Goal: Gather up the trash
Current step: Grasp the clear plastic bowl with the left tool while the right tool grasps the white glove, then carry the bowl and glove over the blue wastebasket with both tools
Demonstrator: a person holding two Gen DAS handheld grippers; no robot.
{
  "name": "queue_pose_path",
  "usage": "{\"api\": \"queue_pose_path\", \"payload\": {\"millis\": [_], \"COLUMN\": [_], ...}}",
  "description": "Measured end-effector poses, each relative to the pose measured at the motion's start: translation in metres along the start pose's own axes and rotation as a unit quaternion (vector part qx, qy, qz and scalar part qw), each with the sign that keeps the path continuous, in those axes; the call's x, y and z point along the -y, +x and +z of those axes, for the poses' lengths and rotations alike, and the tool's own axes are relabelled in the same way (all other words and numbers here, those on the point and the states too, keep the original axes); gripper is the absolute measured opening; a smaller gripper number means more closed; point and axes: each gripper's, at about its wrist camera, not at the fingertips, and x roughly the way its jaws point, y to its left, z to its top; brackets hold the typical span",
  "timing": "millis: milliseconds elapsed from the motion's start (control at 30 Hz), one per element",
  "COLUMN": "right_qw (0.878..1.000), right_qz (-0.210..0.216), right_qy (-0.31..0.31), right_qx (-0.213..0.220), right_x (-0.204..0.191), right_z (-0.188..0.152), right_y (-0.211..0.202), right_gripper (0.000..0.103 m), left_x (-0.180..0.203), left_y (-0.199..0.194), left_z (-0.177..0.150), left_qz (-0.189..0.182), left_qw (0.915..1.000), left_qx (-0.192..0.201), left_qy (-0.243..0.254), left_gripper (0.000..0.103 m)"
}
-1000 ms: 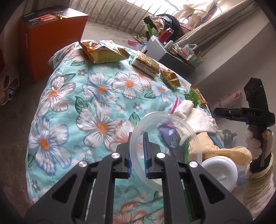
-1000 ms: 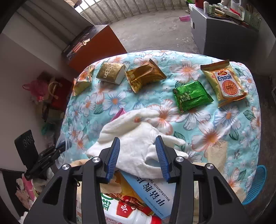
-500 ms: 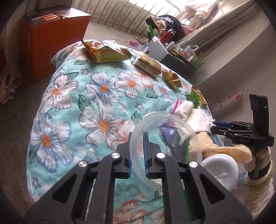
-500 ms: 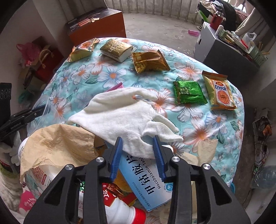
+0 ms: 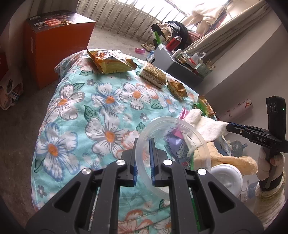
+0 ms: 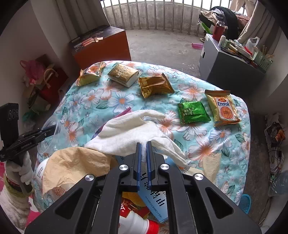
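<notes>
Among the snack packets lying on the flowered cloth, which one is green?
The green packet, between the crumpled gold packet and the yellow Enaak packet; all others are gold or yellow.

Daylight pours through a barred window onto a bare concrete floor. An orange cabinet stands against one pale wall, a cluttered grey box near beige curtains opposite.

We seem to be in a lived-in home, in a room opening onto a barred balcony: a floral quilt covers the table, curtains hang by the window, clothes pile up on the floor, and an orange cardboard box stands on bare concrete
</notes>
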Motion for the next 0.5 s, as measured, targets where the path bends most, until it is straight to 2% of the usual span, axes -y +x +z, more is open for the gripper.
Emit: {"api": "queue_pose_path", "payload": {"millis": [500], "right_qw": [0.992], "right_qz": [-0.007], "right_qy": [0.029], "right_qx": [0.120], "right_x": [0.005], "right_z": [0.015], "right_y": [-0.086], "right_gripper": [0.006], "left_x": [0.020], "left_y": [-0.048], "left_z": [0.010], "left_qz": [0.021], "left_qw": [0.9974], "left_qx": [0.065], "left_qy": [0.026], "left_gripper": [0.009]}}
